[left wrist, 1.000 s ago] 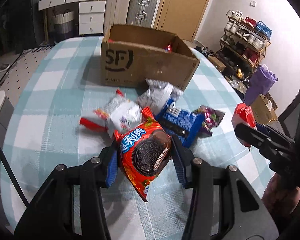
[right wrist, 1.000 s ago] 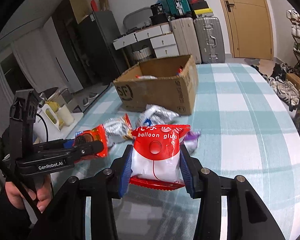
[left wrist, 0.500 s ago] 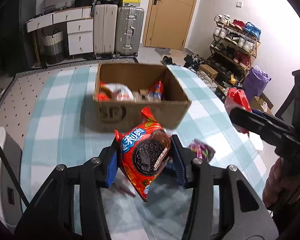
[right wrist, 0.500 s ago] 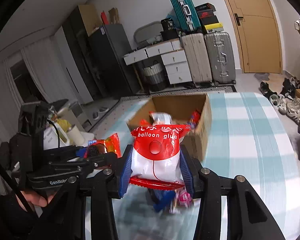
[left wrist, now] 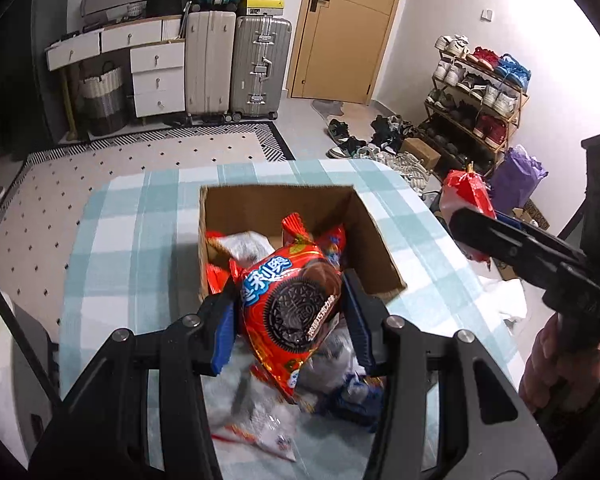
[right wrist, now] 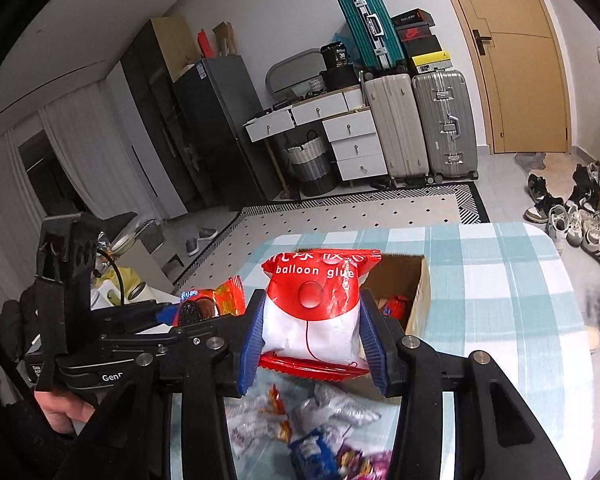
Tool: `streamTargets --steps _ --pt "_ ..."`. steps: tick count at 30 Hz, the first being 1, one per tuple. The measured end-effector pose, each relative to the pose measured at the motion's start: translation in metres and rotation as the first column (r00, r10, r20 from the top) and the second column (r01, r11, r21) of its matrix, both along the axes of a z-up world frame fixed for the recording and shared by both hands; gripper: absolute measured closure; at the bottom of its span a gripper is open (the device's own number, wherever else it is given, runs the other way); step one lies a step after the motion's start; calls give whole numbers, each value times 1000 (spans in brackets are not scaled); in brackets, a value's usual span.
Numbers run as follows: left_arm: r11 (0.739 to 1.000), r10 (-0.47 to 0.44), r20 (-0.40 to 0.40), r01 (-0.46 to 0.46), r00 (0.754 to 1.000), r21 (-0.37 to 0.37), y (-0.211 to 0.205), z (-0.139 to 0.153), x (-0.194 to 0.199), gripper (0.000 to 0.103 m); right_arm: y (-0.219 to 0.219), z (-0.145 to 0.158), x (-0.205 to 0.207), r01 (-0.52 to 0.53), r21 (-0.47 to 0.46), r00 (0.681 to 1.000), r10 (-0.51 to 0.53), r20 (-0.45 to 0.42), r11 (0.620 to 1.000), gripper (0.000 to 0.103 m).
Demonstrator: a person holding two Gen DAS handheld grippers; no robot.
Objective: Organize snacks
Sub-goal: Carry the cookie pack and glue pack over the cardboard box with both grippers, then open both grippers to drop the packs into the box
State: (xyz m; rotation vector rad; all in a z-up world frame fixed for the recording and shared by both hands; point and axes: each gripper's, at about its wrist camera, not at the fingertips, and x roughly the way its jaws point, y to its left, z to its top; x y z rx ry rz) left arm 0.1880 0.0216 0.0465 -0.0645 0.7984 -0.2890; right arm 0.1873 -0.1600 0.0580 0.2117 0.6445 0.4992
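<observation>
Snacks in crinkly foil: the left claw (left wrist: 290, 322) grips a glossy red cookie packet (left wrist: 290, 304) between its blue ribbed pads, and the right claw (right wrist: 310, 340) pinches a puffy red-and-white balloon glue bag (right wrist: 312, 312). Just ahead of both sits an open, square cardboard box (left wrist: 376, 248) holding more packets; loose wrappers (right wrist: 300, 420) lie blurred below the claws on the checked desk (left wrist: 112, 248).

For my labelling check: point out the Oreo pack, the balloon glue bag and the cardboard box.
Oreo pack (left wrist: 296, 308), left wrist view, on the printed cookie.
Balloon glue bag (right wrist: 312, 320), right wrist view, on its white front below the red top.
Cardboard box (left wrist: 374, 240), left wrist view, on its inner right wall.
</observation>
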Motion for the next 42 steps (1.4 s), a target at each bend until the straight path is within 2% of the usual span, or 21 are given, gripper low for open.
streamTargets --steps 8,14,22,30,33,35,36,39,42 --pt "1000 3 5 -3 1000 -23 -7 14 49 59 2 6 38 -2 -9 1000 2 9 1000 59" --pt "1000 -9 -20 9 1000 -15 -17 10 83 59 6 4 65 -1 -18 1000 1 7 1000 59" --pt "999 -19 -98 16 995 -39 -21 -19 127 59 10 -21 104 9 13 998 -8 -56 1000 59" --pt "999 -33 -121 29 992 -35 -27 -42 145 59 14 -45 122 7 -1 997 -7 -83 1000 58" --pt "999 -39 -123 35 992 -29 -30 -47 149 63 13 -51 126 6 -4 996 -7 -84 1000 58" --pt "999 -38 -134 35 990 -24 -30 -49 152 63 13 -54 127 6 -8 996 -6 -84 1000 54" --pt "999 -31 -146 29 989 -16 -31 -51 154 61 13 -54 125 8 -11 997 -9 -80 1000 48" --pt "999 10 -170 -15 985 -30 -22 -55 156 45 10 -53 124 18 -26 997 -20 -73 1000 27" --pt "998 38 -145 -44 989 -38 -12 -51 149 43 4 -47 116 24 -16 999 -25 -46 1000 26"
